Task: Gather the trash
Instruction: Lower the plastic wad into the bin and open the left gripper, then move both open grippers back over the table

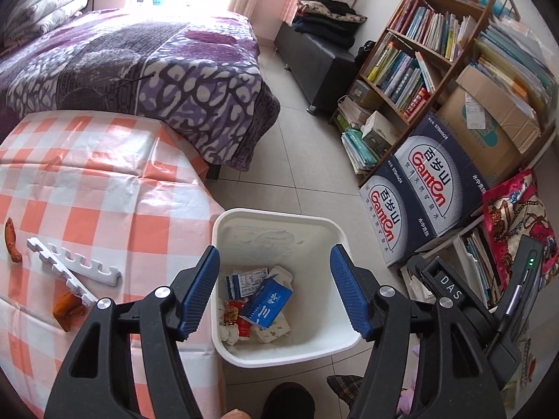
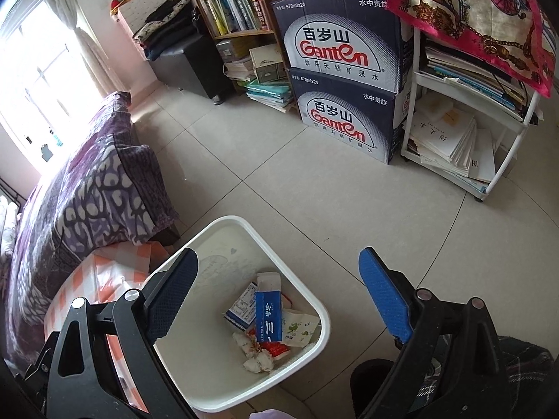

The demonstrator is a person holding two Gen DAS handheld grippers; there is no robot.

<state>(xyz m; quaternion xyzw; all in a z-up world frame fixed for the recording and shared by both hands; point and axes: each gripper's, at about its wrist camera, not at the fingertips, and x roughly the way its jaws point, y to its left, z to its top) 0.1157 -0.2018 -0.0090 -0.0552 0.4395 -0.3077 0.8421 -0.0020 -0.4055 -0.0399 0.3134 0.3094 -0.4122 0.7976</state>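
A white trash bin [image 1: 325, 225] stands on the floor beside the checkered table [image 1: 104, 188]. It holds a blue carton [image 1: 267, 302], a printed box, wrappers and crumpled tissues. My left gripper [image 1: 276, 289] is open and empty, right above the bin. My right gripper [image 2: 279, 298] is open and empty over the same bin [image 2: 323, 328], where the blue carton [image 2: 268, 314] shows too. On the table lie a white foam strip [image 1: 75, 267] and orange peel pieces [image 1: 68, 309], with another piece [image 1: 12, 241] at the left edge.
A purple-covered bed [image 1: 157, 66] stands behind the table. Two Ganten water cartons [image 1: 422, 192] and a wooden bookshelf [image 1: 412, 59] line the right wall. A white cart with papers [image 2: 464, 129] stands to their right. My right gripper's body [image 1: 489, 300] shows to the right of the bin.
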